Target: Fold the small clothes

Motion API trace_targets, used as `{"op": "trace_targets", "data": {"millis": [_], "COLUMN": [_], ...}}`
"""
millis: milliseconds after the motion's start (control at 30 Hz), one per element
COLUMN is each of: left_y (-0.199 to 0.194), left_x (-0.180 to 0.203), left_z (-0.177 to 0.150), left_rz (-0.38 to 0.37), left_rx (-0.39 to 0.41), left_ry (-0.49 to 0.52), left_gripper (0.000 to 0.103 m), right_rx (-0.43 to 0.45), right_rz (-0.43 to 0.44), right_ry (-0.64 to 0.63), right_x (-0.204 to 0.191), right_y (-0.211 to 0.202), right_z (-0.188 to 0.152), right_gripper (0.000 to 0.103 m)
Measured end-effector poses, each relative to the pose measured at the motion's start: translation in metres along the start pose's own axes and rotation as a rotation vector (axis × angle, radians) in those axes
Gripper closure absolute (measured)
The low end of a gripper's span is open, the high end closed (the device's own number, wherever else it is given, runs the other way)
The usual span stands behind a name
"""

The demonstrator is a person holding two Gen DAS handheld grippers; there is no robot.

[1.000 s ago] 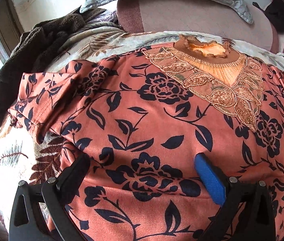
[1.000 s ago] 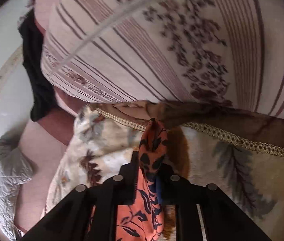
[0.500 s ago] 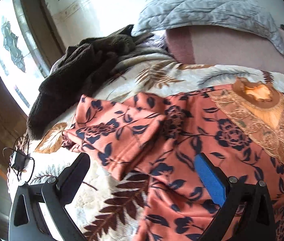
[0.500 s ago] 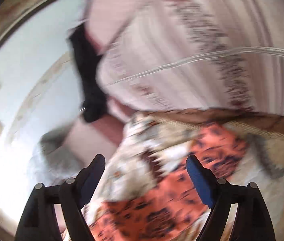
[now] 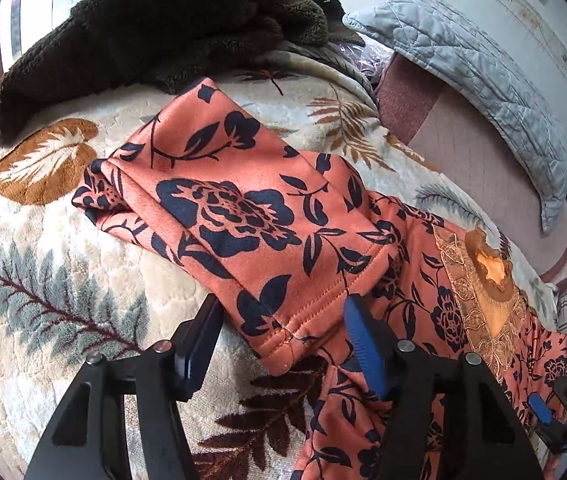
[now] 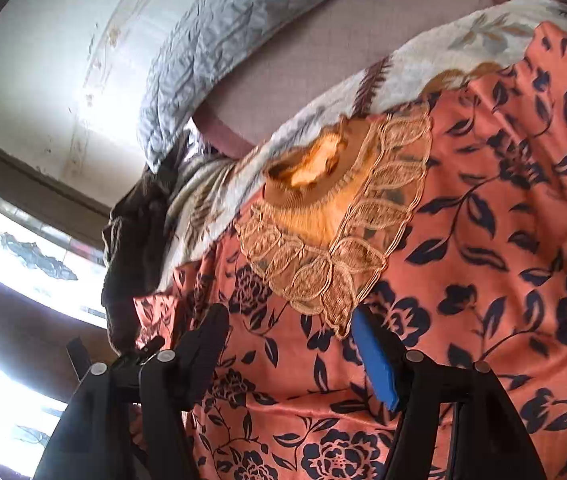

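An orange top with dark navy flowers point(image 5: 243, 216) lies on a leaf-patterned blanket point(image 5: 63, 280). Its left sleeve stretches out, cuff end toward my left gripper point(image 5: 283, 320), which is open with the jaws on either side of the cuff point(image 5: 295, 320). In the right wrist view the top's body point(image 6: 483, 240) fills the frame, with a gold lace collar point(image 6: 335, 216). My right gripper point(image 6: 287, 332) is open and empty over the chest, just below the collar's tip. Its fingers also show in the left wrist view at the lower right point(image 5: 543, 412).
A dark brown fleece garment point(image 5: 143, 32) is heaped at the far left of the bed. A grey quilted pillow point(image 5: 483, 64) and a mauve sheet point(image 5: 463, 140) lie beyond the blanket. A window point(image 6: 11, 260) is to the left.
My right gripper opened, let go of the orange fabric and swung over the top's chest. My left gripper moved left from the body to the sleeve cuff.
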State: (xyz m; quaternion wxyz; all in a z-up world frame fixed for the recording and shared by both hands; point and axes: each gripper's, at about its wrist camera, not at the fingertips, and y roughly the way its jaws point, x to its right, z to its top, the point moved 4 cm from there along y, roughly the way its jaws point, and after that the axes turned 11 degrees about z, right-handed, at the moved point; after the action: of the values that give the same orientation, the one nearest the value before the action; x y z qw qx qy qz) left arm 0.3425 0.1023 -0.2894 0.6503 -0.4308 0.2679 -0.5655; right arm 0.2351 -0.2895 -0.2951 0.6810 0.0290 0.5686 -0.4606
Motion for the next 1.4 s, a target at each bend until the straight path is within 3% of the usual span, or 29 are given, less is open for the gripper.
{"op": "trace_targets", "data": {"millis": [33,100,133,200,333,400,467,567,633,700,767,933,1033,1067,1100,1133,1233,1333,1400], "left_y": [0.000,-0.004,-0.007,-0.012,-0.030,-0.045,-0.058,-0.066,-0.072,-0.074,-0.074,-0.067,-0.055,-0.052,-0.049,-0.044,-0.037,-0.035,-0.035], "left_x": [0.002,0.009,0.012,0.016,0.019,-0.003,-0.035,-0.061,-0.053,-0.021,0.023,0.127,0.162,0.169,0.174,0.178,0.176,0.168,0.160], "left_z": [0.000,0.000,0.001,0.005,0.016,0.031,0.044,0.050,0.048,0.043,0.033,-0.019,-0.050,-0.060,-0.070,-0.074,-0.079,-0.072,-0.065], "left_rz": [0.007,0.013,0.012,-0.007,-0.029,-0.042,-0.002,0.226,0.257,0.180,0.084,-0.178,-0.202,-0.202,-0.200,-0.201,-0.194,-0.190,-0.190], "left_rx": [0.005,0.029,0.047,0.088,0.199,0.286,0.377,0.413,0.446,0.441,0.430,0.322,0.278,0.266,0.255,0.238,0.203,0.199,0.195], "left_ry": [0.011,0.045,0.057,0.075,0.056,-0.051,-0.180,-0.236,-0.194,-0.080,0.059,0.380,0.508,0.541,0.562,0.574,0.570,0.524,0.484], "left_gripper": [0.044,0.064,0.066,0.085,0.091,0.091,0.091,0.083,0.073,0.042,0.032,0.031,0.031,0.031,0.031,0.031,0.031,0.031,0.031], "right_rx": [-0.006,0.035,0.071,0.159,0.309,0.421,0.535,0.711,0.817,0.885,0.894,0.851,0.908,0.911,0.902,0.898,0.925,0.931,0.917], "right_rz": [-0.006,-0.021,-0.034,-0.048,-0.047,-0.024,-0.018,-0.078,-0.161,-0.202,-0.231,-0.254,-0.251,-0.260,-0.282,-0.296,-0.267,-0.197,-0.098], "right_ry": [0.000,0.011,0.036,0.117,0.268,0.356,0.444,0.567,0.657,0.750,0.820,0.884,0.800,0.754,0.732,0.720,0.710,0.575,0.453], "right_x": [-0.001,0.006,0.014,0.032,0.069,0.089,0.114,0.158,0.191,0.222,0.247,0.293,0.299,0.301,0.305,0.310,0.310,0.270,0.226], "right_y": [0.005,-0.004,-0.014,-0.037,-0.095,-0.137,-0.183,-0.257,-0.306,-0.343,-0.364,-0.364,-0.363,-0.359,-0.356,-0.354,-0.353,-0.347,-0.335], "right_z": [0.000,0.008,0.016,0.034,0.051,0.057,0.058,0.050,0.038,0.025,0.015,0.020,0.037,0.045,0.051,0.055,0.058,0.082,0.100], "right_gripper": [0.038,0.038,0.037,0.037,0.037,0.037,0.036,0.033,0.033,0.032,0.032,0.031,0.034,0.043,0.052,0.069,0.090,0.094,0.094]}}
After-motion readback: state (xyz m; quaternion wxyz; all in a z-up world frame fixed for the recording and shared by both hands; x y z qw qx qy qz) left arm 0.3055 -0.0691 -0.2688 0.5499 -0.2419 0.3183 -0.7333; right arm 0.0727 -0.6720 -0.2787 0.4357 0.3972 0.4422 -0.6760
